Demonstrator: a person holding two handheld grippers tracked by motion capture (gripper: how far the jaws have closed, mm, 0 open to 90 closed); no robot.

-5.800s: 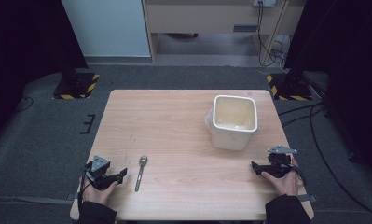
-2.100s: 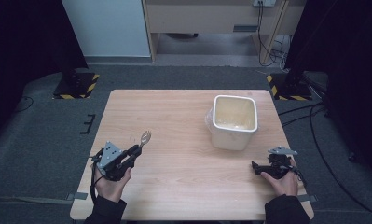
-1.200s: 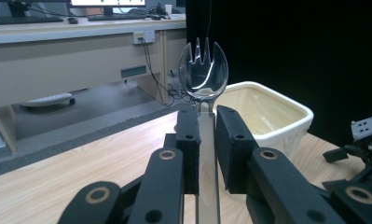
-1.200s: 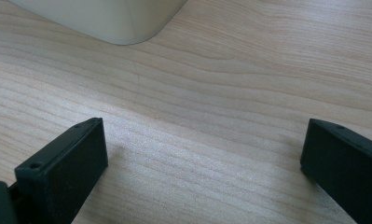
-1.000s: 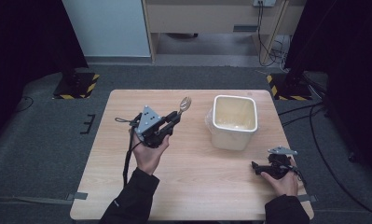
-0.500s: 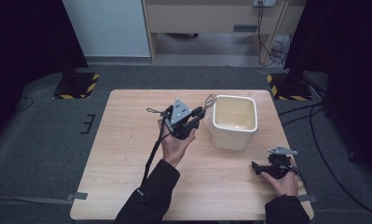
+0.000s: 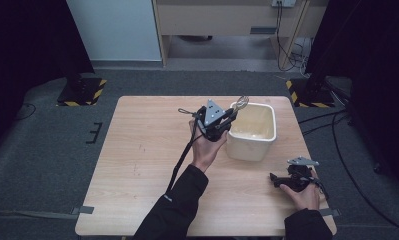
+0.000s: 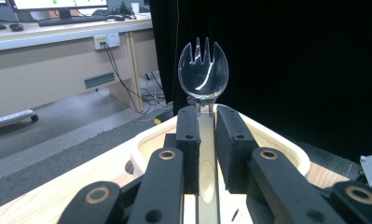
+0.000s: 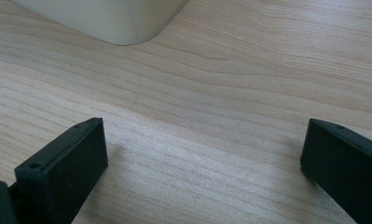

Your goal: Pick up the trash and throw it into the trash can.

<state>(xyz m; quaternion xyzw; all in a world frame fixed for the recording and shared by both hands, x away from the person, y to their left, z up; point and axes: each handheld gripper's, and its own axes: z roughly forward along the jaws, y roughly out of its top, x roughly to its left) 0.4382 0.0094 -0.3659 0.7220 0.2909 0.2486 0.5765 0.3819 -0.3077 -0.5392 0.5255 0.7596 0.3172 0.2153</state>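
1. Nearest the person, the right gripper (image 7: 282, 179) rests low on the wooden surface (image 7: 137, 165) at its near right corner. In the right gripper view its jaws stand wide apart with bare wood between them, grasping nothing; a rounded corner of the tub (image 9: 109, 21) sits just beyond.

2. Farther in, the left gripper (image 7: 226, 121) is held up over the middle of the surface, with its cable hanging down along the sleeve. Its jaws are clenched on the handle of a clear plastic spork (image 8: 203, 70), which stands out beyond the jaw tips with its tines pointing away from the hand.

3. Beyond that is the cream plastic tub (image 7: 252, 131), open-topped and standing on the far right part of the surface. In the high view the spork's head (image 7: 242, 102) lies over the tub's far left rim; in the left gripper view the tub's opening (image 8: 277, 140) spreads right below the jaws.

4. Judged from this, the step in hand is carrying the spork to the tub, nearly complete: the tool is at the rim but not yet inside.

5. The next move calls for bringing the hand a little farther over the opening, tipping the spork downward, then letting the jaws part so it drops inside rather than catching on the rim. The right gripper need not move.
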